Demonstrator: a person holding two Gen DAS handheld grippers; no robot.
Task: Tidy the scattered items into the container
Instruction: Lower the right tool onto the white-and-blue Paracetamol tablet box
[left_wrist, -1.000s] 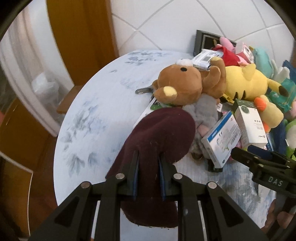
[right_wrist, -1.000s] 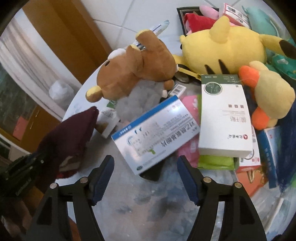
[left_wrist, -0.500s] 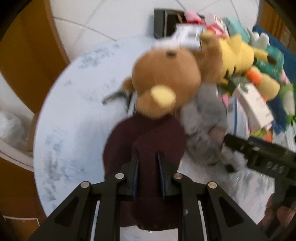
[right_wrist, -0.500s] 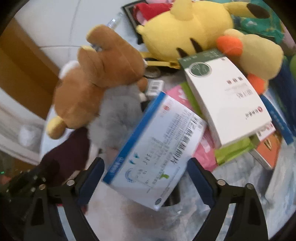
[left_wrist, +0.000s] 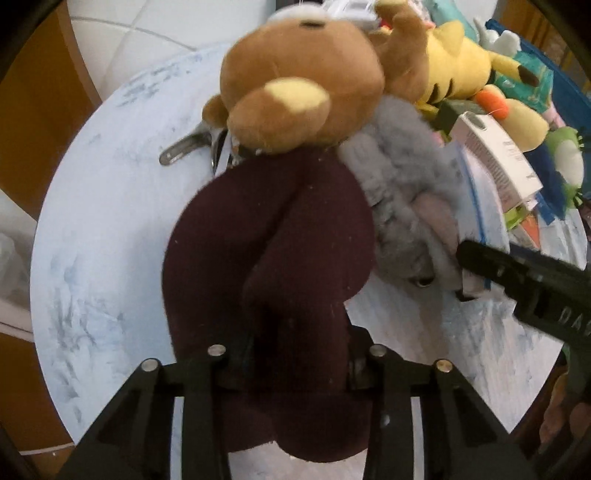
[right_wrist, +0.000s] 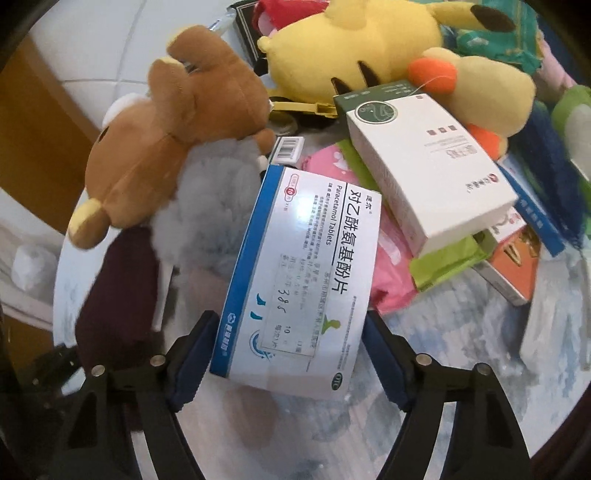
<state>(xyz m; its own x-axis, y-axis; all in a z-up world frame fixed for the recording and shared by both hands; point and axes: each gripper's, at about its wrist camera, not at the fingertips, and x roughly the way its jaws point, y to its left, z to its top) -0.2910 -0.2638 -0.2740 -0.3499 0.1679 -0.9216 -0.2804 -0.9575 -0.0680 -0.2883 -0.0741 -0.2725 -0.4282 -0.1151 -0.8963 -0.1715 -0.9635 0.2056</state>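
My left gripper (left_wrist: 295, 354) is shut on a dark maroon knitted hat (left_wrist: 269, 266), held over the round table and pushed up against a brown plush bear (left_wrist: 303, 77). The hat also shows at the left of the right wrist view (right_wrist: 118, 291). My right gripper (right_wrist: 288, 354) is open, its blue-padded fingers (right_wrist: 192, 354) on either side of a blue-and-white Paracetamol tablet box (right_wrist: 306, 273) that leans on a grey fluffy toy (right_wrist: 218, 206). The bear (right_wrist: 166, 144) lies on that grey toy. No container is in view.
A pale round table (left_wrist: 110, 229) holds a pile: yellow plush (right_wrist: 354, 48), duck plush (right_wrist: 484, 99), white medicine box (right_wrist: 428, 166), pink and green packets (right_wrist: 391, 251), orange box (right_wrist: 517, 266). A metal tool (left_wrist: 184, 147) lies behind the hat. White tiled floor and wooden furniture surround the table.
My left gripper has carried the hat forward up to the bear. My right gripper has moved in so the tablet box now sits between its open fingers.
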